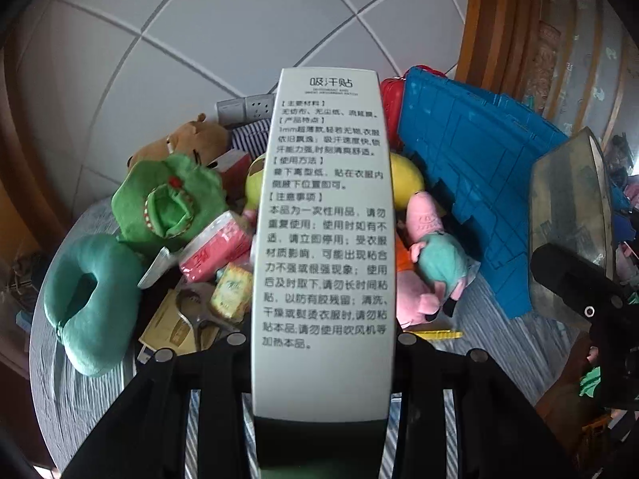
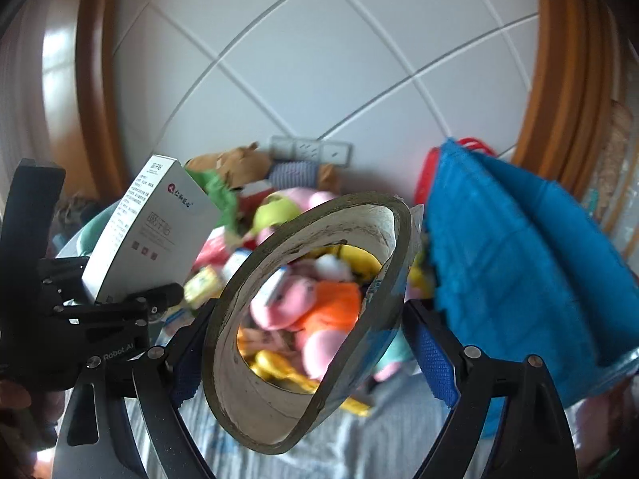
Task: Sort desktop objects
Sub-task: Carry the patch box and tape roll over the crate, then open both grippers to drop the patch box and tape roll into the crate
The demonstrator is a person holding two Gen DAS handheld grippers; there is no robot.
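Observation:
My left gripper (image 1: 321, 343) is shut on a tall white box (image 1: 323, 239) printed with Chinese text, held upright above the pile; it also shows in the right wrist view (image 2: 151, 235). My right gripper (image 2: 307, 343) is shut on a roll of brown tape (image 2: 319, 399), squeezed into an oval; the roll also shows at the right of the left wrist view (image 1: 571, 231). Below lies a heap of toys: a green dinosaur plush (image 1: 167, 199), a pink pig plush (image 1: 435, 255), a teal neck pillow (image 1: 88, 303) and a pink tissue pack (image 1: 215, 247).
A blue plastic crate (image 1: 479, 199) stands tipped at the right, also in the right wrist view (image 2: 519, 271). The table has a striped grey cloth (image 1: 519, 343). A white tiled wall (image 1: 239, 40) with sockets (image 1: 247, 109) stands behind. A brown plush (image 1: 187, 139) lies at the back.

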